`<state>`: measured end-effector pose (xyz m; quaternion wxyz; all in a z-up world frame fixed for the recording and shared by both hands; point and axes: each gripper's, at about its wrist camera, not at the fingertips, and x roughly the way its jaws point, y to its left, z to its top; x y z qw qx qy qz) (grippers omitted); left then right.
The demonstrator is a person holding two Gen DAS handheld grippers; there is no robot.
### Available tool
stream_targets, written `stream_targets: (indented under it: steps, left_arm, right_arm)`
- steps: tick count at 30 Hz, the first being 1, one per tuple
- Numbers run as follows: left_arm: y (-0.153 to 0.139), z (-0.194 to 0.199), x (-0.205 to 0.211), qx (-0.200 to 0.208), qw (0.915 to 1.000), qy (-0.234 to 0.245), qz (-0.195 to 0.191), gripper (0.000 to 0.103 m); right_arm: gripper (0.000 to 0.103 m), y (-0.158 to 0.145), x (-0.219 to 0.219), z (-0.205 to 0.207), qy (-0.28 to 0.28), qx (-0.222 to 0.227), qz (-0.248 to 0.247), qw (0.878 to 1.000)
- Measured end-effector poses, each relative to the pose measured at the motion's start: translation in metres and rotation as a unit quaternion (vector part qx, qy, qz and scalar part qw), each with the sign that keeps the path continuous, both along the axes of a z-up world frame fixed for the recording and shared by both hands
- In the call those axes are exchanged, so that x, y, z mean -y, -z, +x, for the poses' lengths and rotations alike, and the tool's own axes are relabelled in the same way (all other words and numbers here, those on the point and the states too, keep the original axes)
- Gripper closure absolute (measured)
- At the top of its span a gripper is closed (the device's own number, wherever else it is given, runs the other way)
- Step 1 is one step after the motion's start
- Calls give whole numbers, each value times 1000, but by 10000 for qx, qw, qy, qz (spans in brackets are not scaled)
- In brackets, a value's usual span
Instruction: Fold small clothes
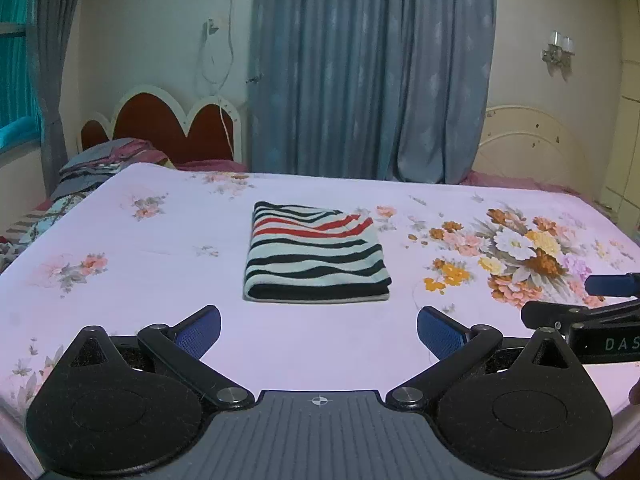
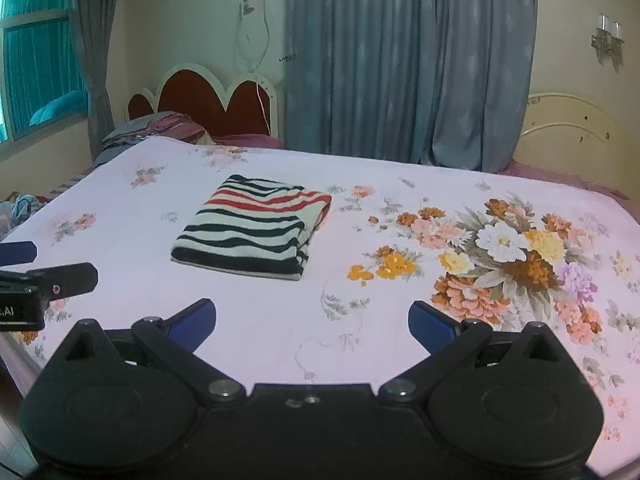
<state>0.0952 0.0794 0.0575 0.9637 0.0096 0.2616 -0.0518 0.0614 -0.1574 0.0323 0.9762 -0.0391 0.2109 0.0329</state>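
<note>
Folded striped garment (image 1: 318, 254) lies flat on the floral bedsheet (image 1: 140, 272), both claws apart & empty.

Left gripper (image 1: 319, 332) has blue pads spread wide w/ nothing between them, hovering near the bed's front edge, well short of the garment; right gripper (image 2: 312, 326) is likewise wide apart & holds nothing, just beside the left one (each shows at the other view's edge). Garment sits mid-bed, black/white stripes w/ a few red ones toward the far side, left of the big flower print (image 2: 508, 248). Blue curtain (image 1: 372, 68) & red headboard (image 1: 172, 124) behind.
</note>
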Motion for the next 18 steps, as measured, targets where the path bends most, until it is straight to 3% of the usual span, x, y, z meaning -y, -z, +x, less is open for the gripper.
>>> stream_targets:
  steps: [18]
  left_arm:
    - [-5,0,3,73,10000,29,43,0]
  right_arm:
    - [1,-6,0,-2,29,97,-33,9999]
